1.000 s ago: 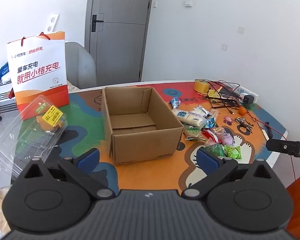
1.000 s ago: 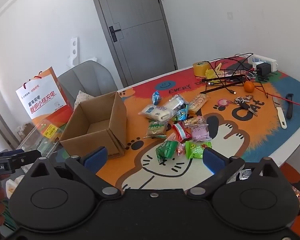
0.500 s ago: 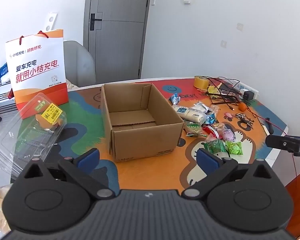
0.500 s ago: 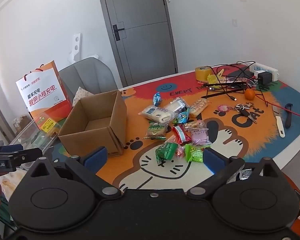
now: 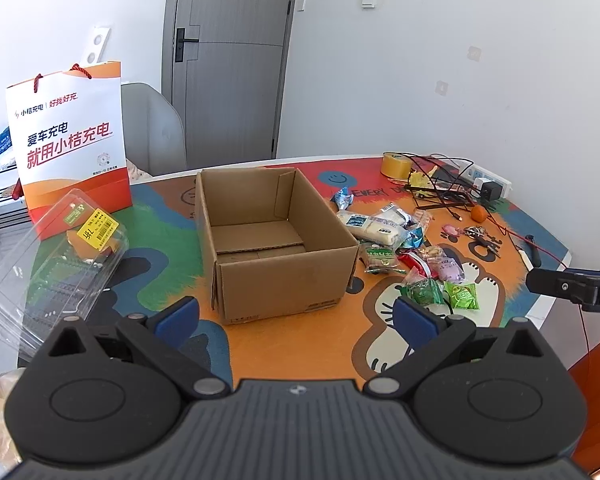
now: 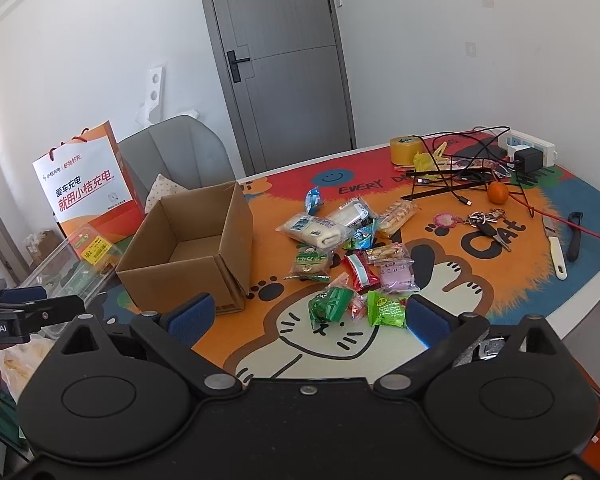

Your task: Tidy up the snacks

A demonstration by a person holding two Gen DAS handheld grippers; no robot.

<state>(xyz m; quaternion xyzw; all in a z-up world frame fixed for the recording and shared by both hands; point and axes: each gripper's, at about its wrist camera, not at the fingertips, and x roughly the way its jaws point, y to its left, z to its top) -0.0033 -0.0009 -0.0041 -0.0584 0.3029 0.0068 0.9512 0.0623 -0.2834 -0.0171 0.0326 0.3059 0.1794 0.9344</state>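
Right wrist view: the right gripper [image 6: 308, 316] hangs spread and empty above the near table edge, the green snack packets [image 6: 386, 309] just beyond its blue pads. The left gripper [image 5: 296, 318] is likewise spread before the empty cardboard box [image 5: 268, 240]. Best to descend on one outlying packet, pinching its crimped edge, not the heap.

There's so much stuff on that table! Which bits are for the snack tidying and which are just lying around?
For the job:
- cardboard box, open, nothing visible inside
- snack packets heaped beside it
- left gripper and right gripper, both open

Just lying about:
- tape roll
- cables
- power strip
- orange
- keys
- paper bag
- clear plastic container
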